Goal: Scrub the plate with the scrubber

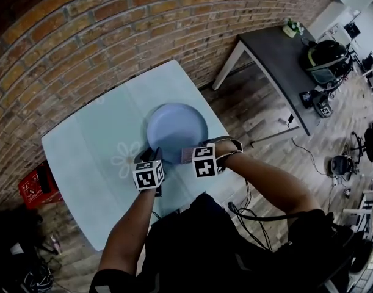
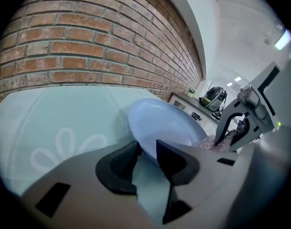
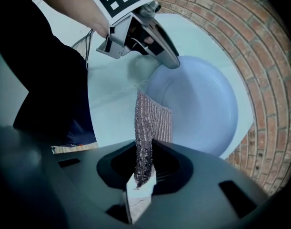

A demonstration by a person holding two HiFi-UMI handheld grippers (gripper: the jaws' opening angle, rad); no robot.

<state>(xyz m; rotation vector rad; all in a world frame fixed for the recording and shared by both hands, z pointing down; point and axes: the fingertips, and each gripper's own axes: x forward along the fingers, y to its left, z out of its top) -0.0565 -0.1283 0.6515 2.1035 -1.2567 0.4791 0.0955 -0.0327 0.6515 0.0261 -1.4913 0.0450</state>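
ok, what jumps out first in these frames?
The pale blue plate sits in the middle of a light table beside a brick wall. At the plate's near edge, the right gripper is shut on a glittery mesh scrubber. The left gripper has its jaws apart around the rim beside it.

A brick wall spans ten to one o'clock past the pale worktop, red crate at eight, dark table at two.
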